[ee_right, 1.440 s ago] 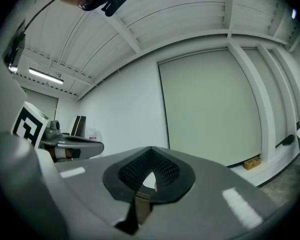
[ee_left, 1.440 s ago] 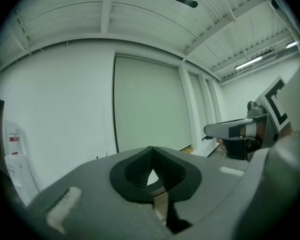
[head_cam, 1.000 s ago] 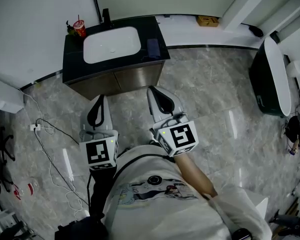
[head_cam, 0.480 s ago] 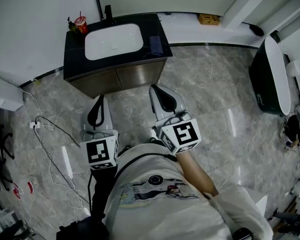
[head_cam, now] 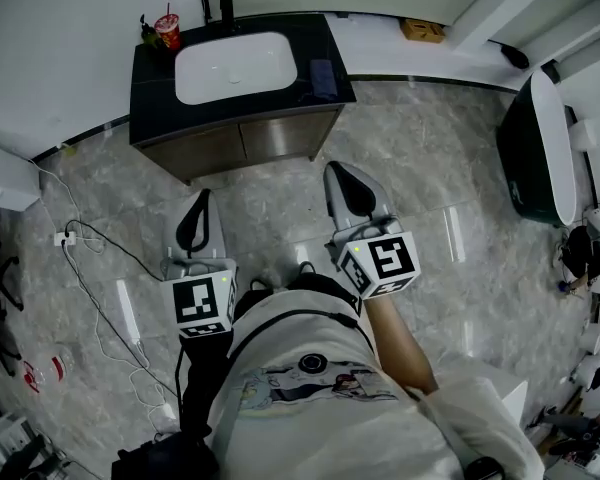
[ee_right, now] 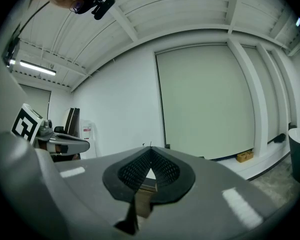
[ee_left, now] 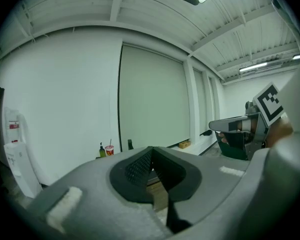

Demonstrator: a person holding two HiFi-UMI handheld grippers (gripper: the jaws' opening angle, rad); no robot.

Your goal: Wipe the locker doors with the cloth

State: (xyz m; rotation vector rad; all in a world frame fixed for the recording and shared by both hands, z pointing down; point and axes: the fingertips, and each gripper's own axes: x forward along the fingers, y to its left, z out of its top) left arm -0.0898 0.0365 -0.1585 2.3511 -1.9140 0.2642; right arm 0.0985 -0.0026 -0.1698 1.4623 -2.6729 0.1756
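Both tools are held out level and side by side, pointing towards the vanity. To me that looks like a carrying pose, not a working one. The left gripper [head_cam: 200,208] has its jaws pressed together with nothing between them. The right gripper [head_cam: 342,180] is the same, pads meeting at the tip and empty. With no cloth in either, my guess is the wiping hasn't started and the cloth has yet to be fetched.

The locker doors [head_cam: 242,145] are two flat brown fronts under the black countertop [head_cam: 150,108]. They sit at about eleven o'clock from the person, well apart from both tools. They are shut, side by side with a thin seam between them, and have a dull sheen. I can't make out handles or any dirt from here.

I can't see anything that is certainly the cloth. A small dark bluish flat thing [head_cam: 323,72] lies on the countertop at three o'clock of the white basin [head_cam: 235,68] — it could be the cloth, but I can't tell. A red cup [head_cam: 166,32] stands at the basin's ten o'clock. Loose cables [head_cam: 90,258] trail on the floor at the person's nine o'clock, and a dark tub [head_cam: 520,168] stands at two.
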